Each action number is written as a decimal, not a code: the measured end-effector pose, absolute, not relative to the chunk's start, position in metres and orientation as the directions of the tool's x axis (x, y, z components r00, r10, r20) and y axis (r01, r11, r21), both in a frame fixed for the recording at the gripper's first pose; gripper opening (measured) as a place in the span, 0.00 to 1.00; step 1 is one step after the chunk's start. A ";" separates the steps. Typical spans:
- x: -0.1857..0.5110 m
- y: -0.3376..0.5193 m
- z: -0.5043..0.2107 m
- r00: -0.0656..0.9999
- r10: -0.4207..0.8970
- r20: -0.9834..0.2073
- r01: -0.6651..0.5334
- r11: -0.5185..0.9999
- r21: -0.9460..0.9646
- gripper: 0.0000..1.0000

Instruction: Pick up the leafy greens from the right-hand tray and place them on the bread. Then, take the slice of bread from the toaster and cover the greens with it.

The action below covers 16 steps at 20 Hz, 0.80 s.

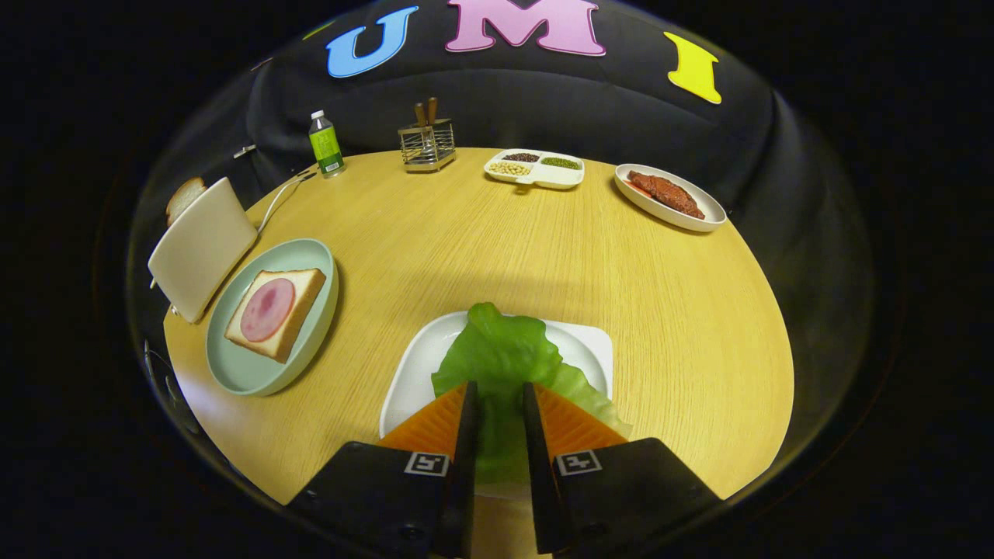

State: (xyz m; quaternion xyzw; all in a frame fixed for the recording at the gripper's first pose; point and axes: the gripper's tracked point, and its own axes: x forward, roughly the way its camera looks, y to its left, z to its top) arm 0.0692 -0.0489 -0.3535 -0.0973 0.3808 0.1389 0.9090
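The gripper (497, 396) is seen narrowly parted astride the lettuce leaf (501, 357) on the white tray (419, 365), grip unconfirmed, the leaf's long axis running along the fingers, while the bread with ham (276, 310) lies well to the left on the desk (497, 241).

pale matt wood-grain round tabletop (481, 241), glossy white square tray (419, 365), smooth waxy green lettuce leaf (497, 353), wire metal rack (426, 146)
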 end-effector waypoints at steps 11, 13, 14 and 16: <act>0.064 -0.046 -0.333 0.657 0.192 -0.729 -0.313 0.949 -0.032 0.06; 0.063 -0.044 -0.321 0.670 0.181 -0.720 -0.310 0.949 -0.051 0.07; 0.062 -0.042 -0.314 0.679 0.179 -0.712 -0.306 0.950 -0.053 0.06; 0.059 -0.033 -0.299 0.693 0.184 -0.697 -0.300 0.953 -0.046 0.06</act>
